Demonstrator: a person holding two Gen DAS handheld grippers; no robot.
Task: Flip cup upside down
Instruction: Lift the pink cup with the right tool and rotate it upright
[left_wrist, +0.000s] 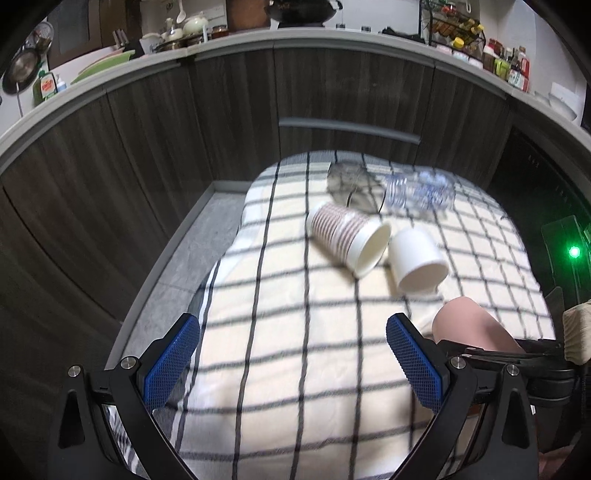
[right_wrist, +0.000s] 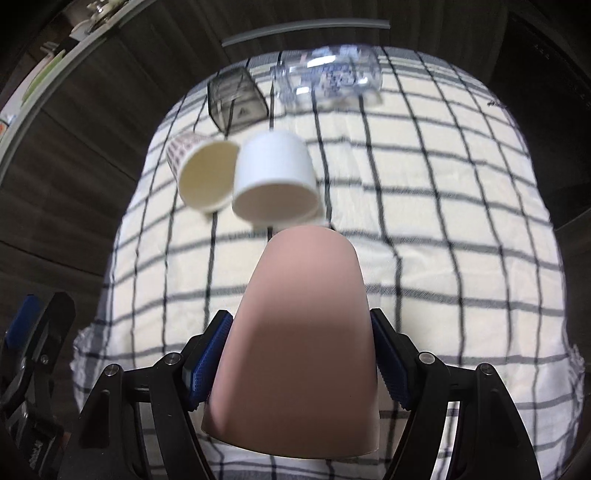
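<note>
My right gripper is shut on a pink cup, its base pointing away from me and its mouth toward the camera, above the checked cloth. The pink cup also shows at the lower right of the left wrist view. My left gripper is open and empty above the cloth's near part. A white cup and a striped paper cup lie on their sides side by side further on; in the left wrist view they are the white cup and the striped cup.
A clear plastic bottle and a dark clear box lie at the cloth's far end. Dark wooden cabinet fronts stand behind, with a crowded kitchen counter above. A grey surface shows left of the cloth.
</note>
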